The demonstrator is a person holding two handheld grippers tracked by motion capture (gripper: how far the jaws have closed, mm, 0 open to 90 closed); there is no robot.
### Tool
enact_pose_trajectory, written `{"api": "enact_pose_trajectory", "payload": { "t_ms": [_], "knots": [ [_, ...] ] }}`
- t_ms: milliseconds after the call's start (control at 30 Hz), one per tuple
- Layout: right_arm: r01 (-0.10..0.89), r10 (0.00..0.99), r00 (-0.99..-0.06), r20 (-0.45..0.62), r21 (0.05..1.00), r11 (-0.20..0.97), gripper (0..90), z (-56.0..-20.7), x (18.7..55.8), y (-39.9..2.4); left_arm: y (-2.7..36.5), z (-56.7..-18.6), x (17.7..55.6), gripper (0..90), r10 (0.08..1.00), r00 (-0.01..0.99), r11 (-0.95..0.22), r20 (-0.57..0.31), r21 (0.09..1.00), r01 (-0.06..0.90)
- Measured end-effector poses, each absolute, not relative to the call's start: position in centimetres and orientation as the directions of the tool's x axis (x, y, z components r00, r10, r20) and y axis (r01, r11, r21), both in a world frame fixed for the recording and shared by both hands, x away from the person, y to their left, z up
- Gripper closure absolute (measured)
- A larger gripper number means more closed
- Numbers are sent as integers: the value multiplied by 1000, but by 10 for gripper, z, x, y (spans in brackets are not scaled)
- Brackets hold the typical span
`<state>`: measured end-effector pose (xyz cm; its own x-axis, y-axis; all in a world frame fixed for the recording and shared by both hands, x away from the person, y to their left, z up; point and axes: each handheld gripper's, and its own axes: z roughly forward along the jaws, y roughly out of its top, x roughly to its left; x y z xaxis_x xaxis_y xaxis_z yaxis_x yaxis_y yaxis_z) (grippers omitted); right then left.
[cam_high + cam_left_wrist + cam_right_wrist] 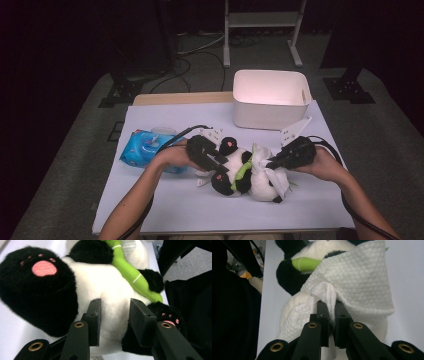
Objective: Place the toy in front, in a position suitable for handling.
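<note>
From the high view, the plush panda [240, 172] lies on its back near the middle of the white table [165, 200], in front of the white bin [270, 107]. Your left gripper [217, 170] is at its lower body and your right gripper [272, 162] at its head end, where a white wipe [265, 165] is draped. A blue wipes pack [145, 147] sits just behind your left hand.

In the left gripper view, your jaws stand partly apart with the panda's white belly [113, 307] bulging between them, both pads [140, 317] pressing into the fur. A green bamboo stalk [130, 272] crosses its chest.

In the right gripper view, your jaws are nearly together, pinching a bunched fold of the wipe [325, 293] that covers the panda.
</note>
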<state>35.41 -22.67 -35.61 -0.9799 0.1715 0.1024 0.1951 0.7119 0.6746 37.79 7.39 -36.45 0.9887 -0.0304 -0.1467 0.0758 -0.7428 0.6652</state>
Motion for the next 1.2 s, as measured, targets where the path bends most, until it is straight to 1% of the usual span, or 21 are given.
{"api": "enact_pose_trajectory", "payload": {
  "t_ms": [100, 300, 400, 467, 533, 667, 833, 900, 1033, 1200],
  "knots": [
    [203, 173, -978, 112, 673, 711, 847, -356, 356, -227, 74, -365, 370, 622, -46, 988, -747, -149, 662, 65],
    [207, 171, -978, 121, 680, 703, 846, -358, 356, -225, 79, -365, 366, 614, -20, 993, -737, -117, 673, 65],
    [201, 172, -979, 111, 688, 697, 845, -356, 354, -227, 81, -361, 369, 588, -4, 995, -717, -95, 694, 63],
    [202, 174, -978, 112, 699, 686, 844, -352, 354, -232, 81, -358, 370, 552, 1, 997, -708, -76, 704, 55],
    [199, 183, -978, 99, 698, 688, 844, -347, 353, -236, 81, -354, 372, 542, -1, 999, -708, -54, 705, 37],
    [222, 222, -971, 89, 685, 694, 842, -345, 356, -246, 77, -355, 378, 532, -8, 998, -717, -57, 696, 35],
    [264, 259, -960, 110, 667, 696, 842, -354, 363, -256, 76, -356, 379, 523, -13, 998, -714, -58, 699, 31],
    [276, 250, -959, 136, 666, 693, 842, -361, 364, -253, 74, -356, 380, 504, -14, 998, -707, -57, 706, 31],
    [272, 244, -960, 138, 667, 694, 842, -362, 362, -248, 67, -358, 379, 461, -24, 999, -718, -47, 696, 15],
    [270, 241, -961, 137, 658, 703, 843, -364, 362, -243, 61, -363, 380, 453, -17, 1000, -732, -24, 681, 4]
  ]
}}
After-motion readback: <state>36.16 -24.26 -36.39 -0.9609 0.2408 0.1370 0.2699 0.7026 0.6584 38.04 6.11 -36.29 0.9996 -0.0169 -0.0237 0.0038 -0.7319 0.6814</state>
